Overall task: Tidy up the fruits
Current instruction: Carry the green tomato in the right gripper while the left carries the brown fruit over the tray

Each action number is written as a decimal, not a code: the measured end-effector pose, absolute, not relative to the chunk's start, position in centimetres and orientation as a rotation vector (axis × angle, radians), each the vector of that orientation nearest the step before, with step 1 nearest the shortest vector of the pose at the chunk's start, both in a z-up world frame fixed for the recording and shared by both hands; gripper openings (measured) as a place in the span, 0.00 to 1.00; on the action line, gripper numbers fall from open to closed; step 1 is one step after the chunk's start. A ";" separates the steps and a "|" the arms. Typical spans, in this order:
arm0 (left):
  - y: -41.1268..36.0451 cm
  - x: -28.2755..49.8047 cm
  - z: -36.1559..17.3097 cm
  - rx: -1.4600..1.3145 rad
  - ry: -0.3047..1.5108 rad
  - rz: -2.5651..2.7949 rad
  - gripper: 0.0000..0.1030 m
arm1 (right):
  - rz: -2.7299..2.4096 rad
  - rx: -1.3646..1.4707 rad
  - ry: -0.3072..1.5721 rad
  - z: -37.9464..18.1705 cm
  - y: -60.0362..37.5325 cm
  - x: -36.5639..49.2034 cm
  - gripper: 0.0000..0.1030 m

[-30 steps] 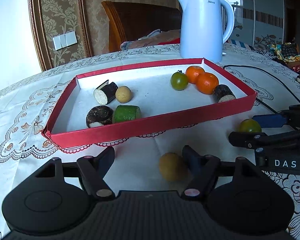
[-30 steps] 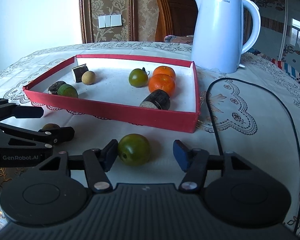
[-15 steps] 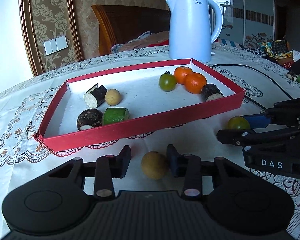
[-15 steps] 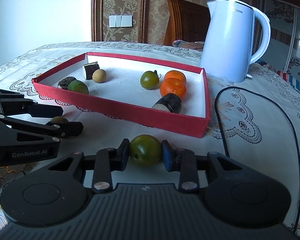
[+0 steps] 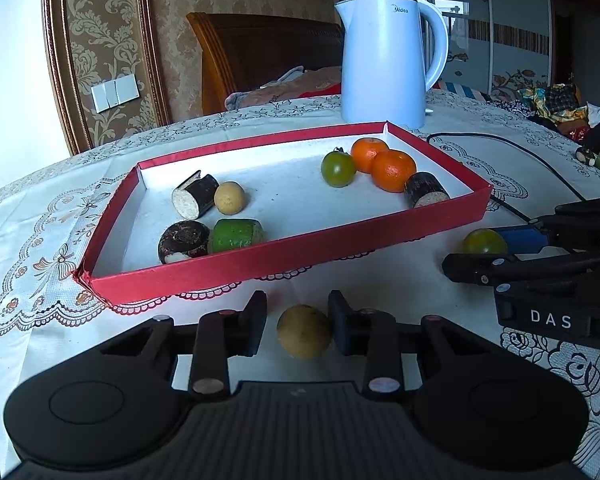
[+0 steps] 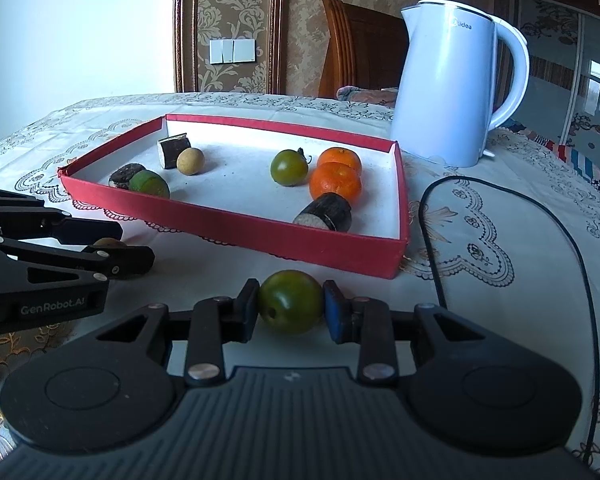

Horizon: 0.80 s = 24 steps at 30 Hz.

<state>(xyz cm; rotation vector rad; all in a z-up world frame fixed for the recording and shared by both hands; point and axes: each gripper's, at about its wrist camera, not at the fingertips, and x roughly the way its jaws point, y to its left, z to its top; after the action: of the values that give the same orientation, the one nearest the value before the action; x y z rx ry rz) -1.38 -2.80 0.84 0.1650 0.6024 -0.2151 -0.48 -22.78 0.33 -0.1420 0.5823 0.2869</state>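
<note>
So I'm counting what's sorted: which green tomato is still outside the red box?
The green tomato clamped in the right claw, on the tablecloth before the red box. The other tomato sits inside, beside the oranges.

Small objects [image 5: 591, 157] far right, unidentifiable.

Tray [image 5: 284, 254] sits mid-surface [image 5: 40, 240] on the tablecloth; kettle [image 5: 388, 60] stands just behind its far right corner, chair [image 5: 260, 52] behind that. Cable [image 6: 572, 248] loops on the cloth right of the tray.

In the tray, left end: two cut cane pieces, a longan [image 5: 229, 197] between them and a lime-like fruit [image 5: 236, 234] against the near wall. Right end: a tomato [image 5: 338, 169], two tangerines [image 5: 380, 162] touching each other just right of it, another cane piece [image 5: 424, 190] in front of them.

Before the tray's near wall: loose longan [image 5: 304, 336] between the left gripper's [image 5: 298, 326] jaws; to its right, loose tomato [image 6: 290, 300] between the right gripper's [image 6: 290, 306] jaws.
</note>
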 end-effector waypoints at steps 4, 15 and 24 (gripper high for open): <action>-2.7 -1.4 0.9 0.163 0.594 -0.205 0.32 | 0.278 -0.130 0.573 0.4 -23.0 -0.5 0.30; -2.5 -1.5 1.3 0.156 0.559 -0.182 0.32 | 0.256 -0.119 0.559 0.6 -23.3 -0.6 0.30; -2.2 -1.4 1.5 0.139 0.551 -0.186 0.32 | 0.257 -0.127 0.544 0.9 -23.0 -0.7 0.30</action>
<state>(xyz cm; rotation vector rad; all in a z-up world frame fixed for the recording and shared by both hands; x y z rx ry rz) -1.43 -2.23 1.53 0.1393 0.5514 -0.1861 -0.70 -22.99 0.92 -0.1271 0.5437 0.2571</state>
